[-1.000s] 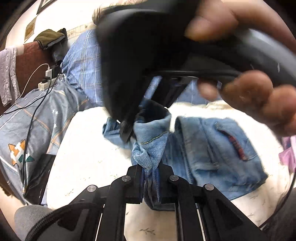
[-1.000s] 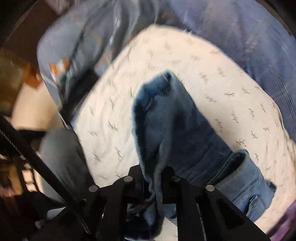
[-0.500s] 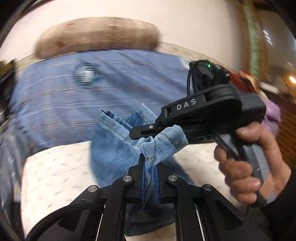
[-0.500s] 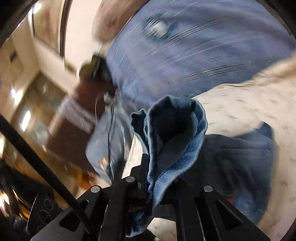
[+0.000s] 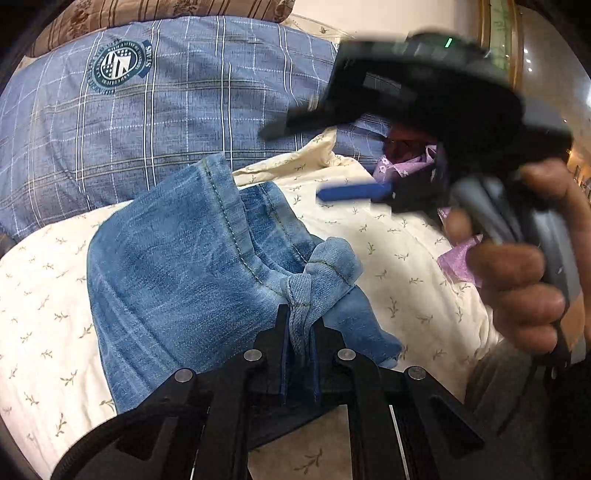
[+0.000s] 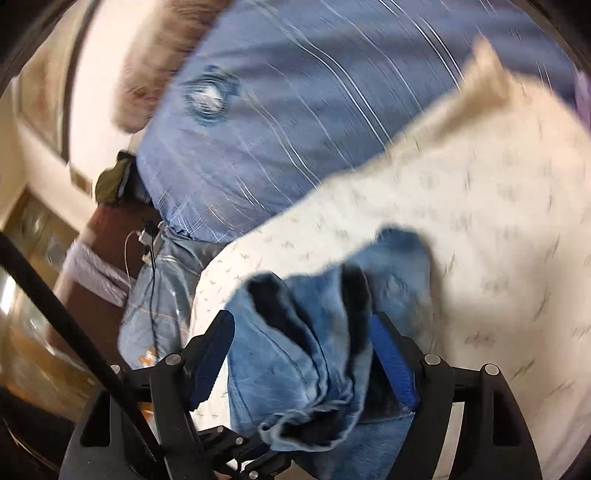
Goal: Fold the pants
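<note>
Blue jeans [image 5: 177, 280] lie bunched on a cream patterned bedsheet [image 5: 406, 258]. My left gripper [image 5: 300, 317] is shut on a hem fold of the jeans. In the left wrist view my right gripper [image 5: 354, 162] hovers blurred above the sheet, held by a hand, jaws spread, one blue pad showing. In the right wrist view the right gripper [image 6: 303, 336] is open, and the jeans [image 6: 314, 354] lie loose between its fingers.
A blue plaid pillow [image 5: 147, 110] lies behind the jeans, a brown striped bolster [image 5: 155, 11] above it. Purple cloth [image 5: 406, 166] sits at the far right of the sheet. A brown bedside unit with cables [image 6: 110, 236] stands left of the bed.
My right gripper has opened and let go of the jeans. Both grippers have come down toward the sheet; the left stays shut on the hem.
</note>
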